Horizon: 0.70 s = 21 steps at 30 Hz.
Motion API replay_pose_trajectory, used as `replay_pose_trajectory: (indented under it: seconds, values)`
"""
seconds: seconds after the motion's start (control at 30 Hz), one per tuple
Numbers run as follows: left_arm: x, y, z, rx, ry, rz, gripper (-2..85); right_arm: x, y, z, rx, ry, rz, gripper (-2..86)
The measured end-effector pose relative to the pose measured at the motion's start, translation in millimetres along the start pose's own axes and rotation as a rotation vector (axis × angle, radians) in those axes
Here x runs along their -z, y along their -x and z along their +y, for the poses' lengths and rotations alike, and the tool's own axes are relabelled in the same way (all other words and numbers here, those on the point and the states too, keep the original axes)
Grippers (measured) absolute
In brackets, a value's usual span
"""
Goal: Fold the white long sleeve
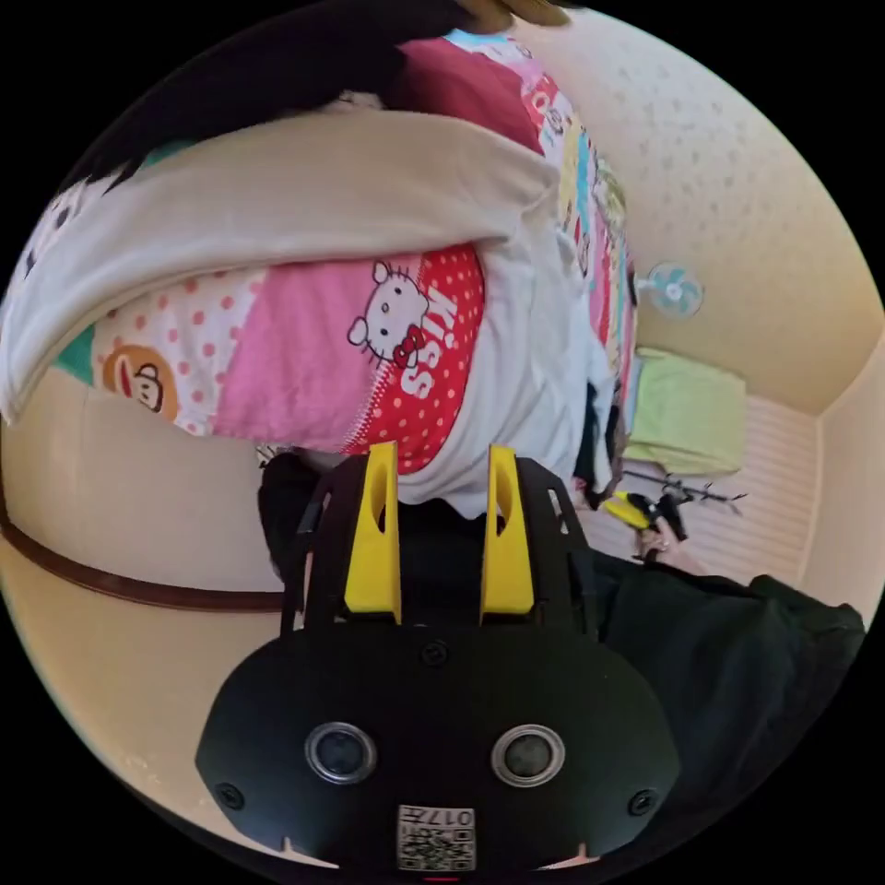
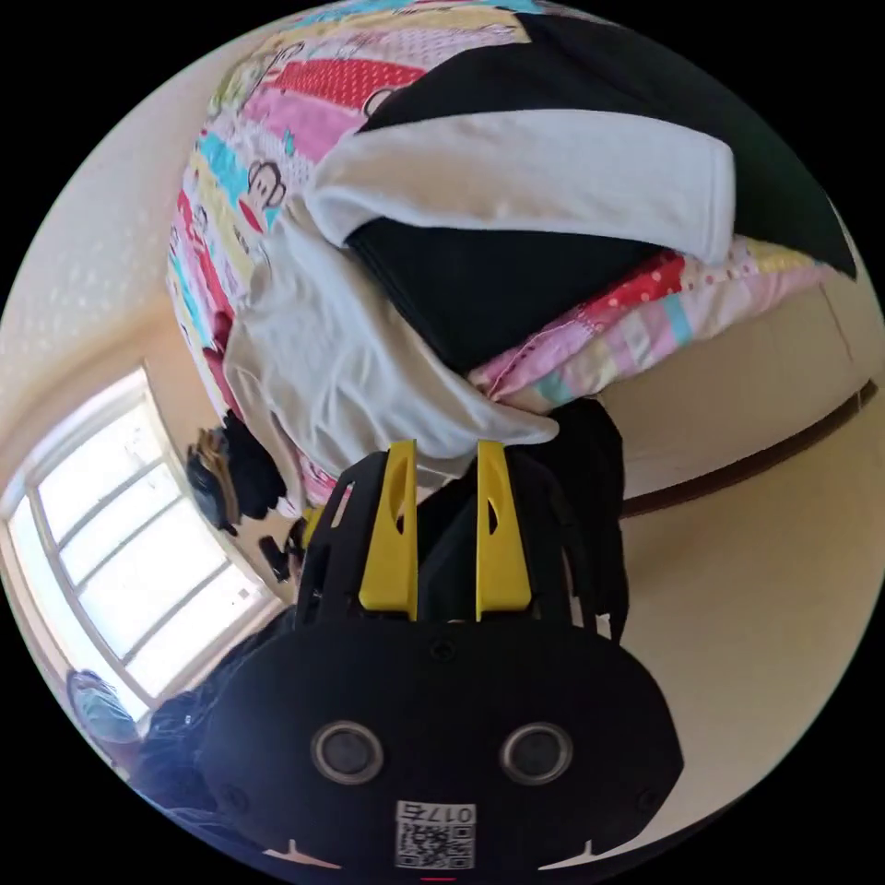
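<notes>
Both tongs (image 1: 441,479) (image 2: 444,475) parted, at white long sleeve (image 1: 525,369) (image 2: 369,369).

We see the long sleeve (image 1: 516,369) lying on the patchwork cover (image 1: 304,359) | one sleeve (image 2: 535,180) draped across a dark garment (image 2: 489,277) on the same cover | left gripper (image 1: 441,461) and right gripper (image 2: 442,456) at the shirt's near edge

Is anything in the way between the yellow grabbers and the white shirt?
Nothing visible. The left gripper and the right gripper each have their jaw tips right at the white long sleeve's edge, as it lies on the patchwork blanket.
</notes>
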<state>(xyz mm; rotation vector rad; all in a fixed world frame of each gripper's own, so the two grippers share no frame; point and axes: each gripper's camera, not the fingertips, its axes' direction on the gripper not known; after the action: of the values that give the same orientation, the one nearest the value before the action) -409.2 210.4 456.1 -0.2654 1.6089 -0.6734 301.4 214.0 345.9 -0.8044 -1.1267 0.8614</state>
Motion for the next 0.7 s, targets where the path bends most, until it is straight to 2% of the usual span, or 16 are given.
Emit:
replay_pose_trajectory:
  seconds: [0.07,0.13,0.2,0.27,0.33,0.53,0.6,0.67,0.7]
  values:
    - [-35,-32,-21,-0.118,0.117,-0.148,13.7,-16,25,-21,0.127,0.083,0.21,10.5]
    - [-62,-42,-36,-0.129,0.234,-0.18,14.4,-41,47,-45,0.235,0.153,0.426,10.7]
    - [-80,-47,-47,-0.094,0.306,-0.217,14.7,-59,56,-63,0.273,0.206,0.45,9.8]
    - [-81,-54,-57,-0.089,0.371,-0.349,11.2,-75,61,-79,0.293,0.291,0.388,7.8]
    - [-76,-56,-58,-0.087,0.44,-0.315,6.9,-89,66,-89,0.312,0.375,0.483,3.5]
    - [-16,-58,-21,-0.045,0.371,-0.298,4.4,-66,68,-50,0.689,0.359,0.684,1.7]
    - [-2,-50,-10,0.047,0.325,-0.331,4.3,-56,51,-44,0.699,0.335,0.653,1.6]
    - [3,-36,6,0.194,0.352,-0.443,3.9,-54,25,-51,0.586,0.409,0.643,2.0]
    - [3,-33,10,0.221,0.373,-0.478,3.9,-43,9,-55,0.525,0.376,0.59,2.6]
